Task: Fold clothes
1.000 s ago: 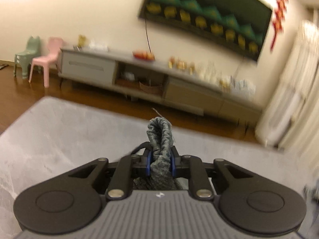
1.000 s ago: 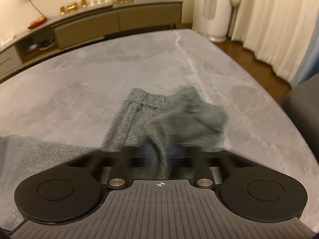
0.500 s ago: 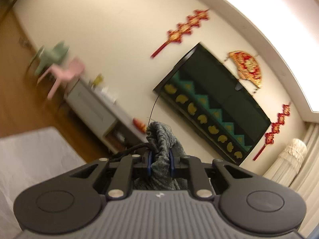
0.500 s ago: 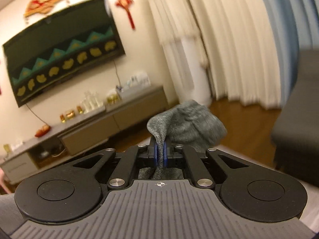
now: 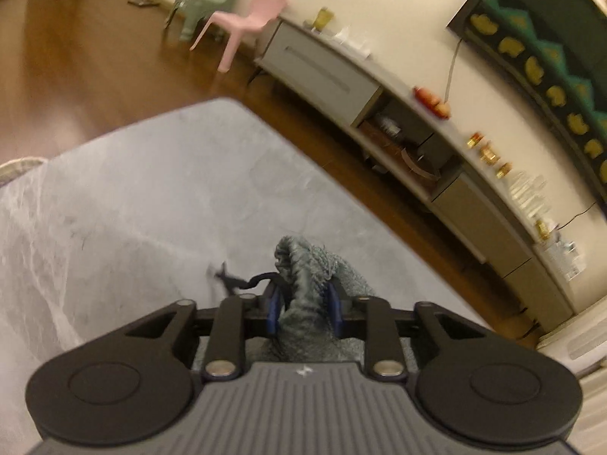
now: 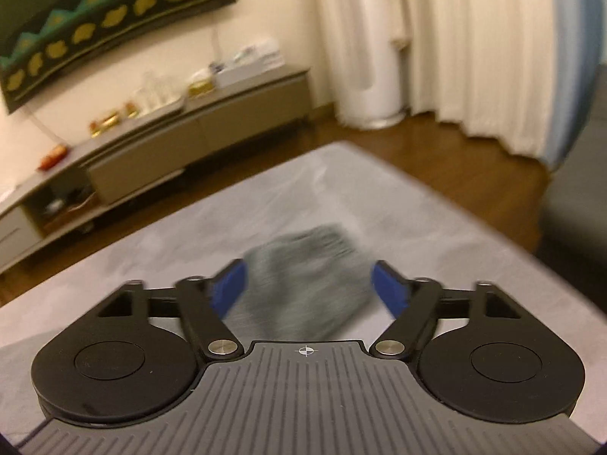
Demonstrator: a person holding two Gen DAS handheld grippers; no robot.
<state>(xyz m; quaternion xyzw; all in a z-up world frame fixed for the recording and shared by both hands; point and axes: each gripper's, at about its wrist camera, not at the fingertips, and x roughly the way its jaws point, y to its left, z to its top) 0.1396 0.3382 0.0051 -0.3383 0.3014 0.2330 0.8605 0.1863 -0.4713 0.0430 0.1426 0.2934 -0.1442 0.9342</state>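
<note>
Over the grey marble-look table [image 6: 436, 204], the right gripper [image 6: 309, 284] has just sprung its fingers wide, dropping the soft, limp grey knitted garment [image 6: 303, 288], while the left gripper [image 5: 303, 299], loosening, pinches a bunched fold, likely best held by edges.

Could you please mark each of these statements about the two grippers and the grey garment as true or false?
1. The right gripper has its jaws spread wide. True; they have just been opening, and the pads press on nothing.
2. The right gripper pinches the grey garment. False: the blurred cloth shows between the jaws, untouched by the pads.
3. A bunched fold of the grey garment stands between the pads of the left gripper. True; its jaws have just been opening a little.
4. The pink chair stands on the grey table. False: it stands on the wooden floor.
</note>
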